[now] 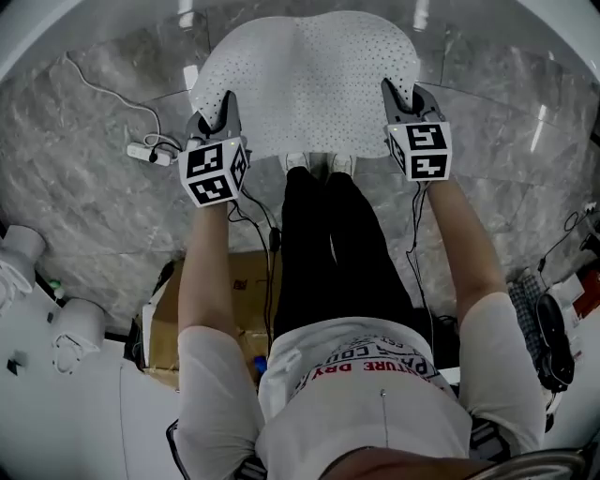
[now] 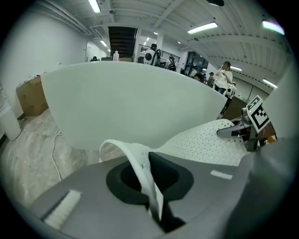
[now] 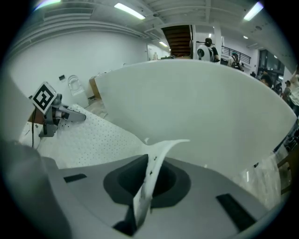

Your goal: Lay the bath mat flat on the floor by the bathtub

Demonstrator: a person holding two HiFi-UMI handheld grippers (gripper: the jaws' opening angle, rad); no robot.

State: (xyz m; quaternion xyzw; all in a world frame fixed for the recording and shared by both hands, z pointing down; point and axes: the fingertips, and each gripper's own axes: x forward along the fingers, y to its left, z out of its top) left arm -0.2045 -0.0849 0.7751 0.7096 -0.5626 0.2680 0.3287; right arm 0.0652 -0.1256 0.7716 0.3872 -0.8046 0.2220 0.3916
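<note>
A white perforated bath mat (image 1: 309, 84) hangs spread between my two grippers over the marble floor, in front of the white bathtub (image 1: 84, 23). My left gripper (image 1: 217, 120) is shut on the mat's near left corner, and the pinched edge (image 2: 145, 172) curls up out of its jaws. My right gripper (image 1: 401, 105) is shut on the near right corner, whose edge (image 3: 149, 179) stands between its jaws. The tub wall (image 2: 131, 102) fills the left gripper view ahead, and the same tub wall (image 3: 201, 107) fills the right gripper view.
A white power strip (image 1: 150, 153) with its cable lies on the floor at the left. A cardboard box (image 1: 169, 323) stands behind my legs. White fixtures (image 1: 37, 309) sit at the lower left, and a bag (image 1: 553, 342) at the right. People stand far off (image 2: 225, 74).
</note>
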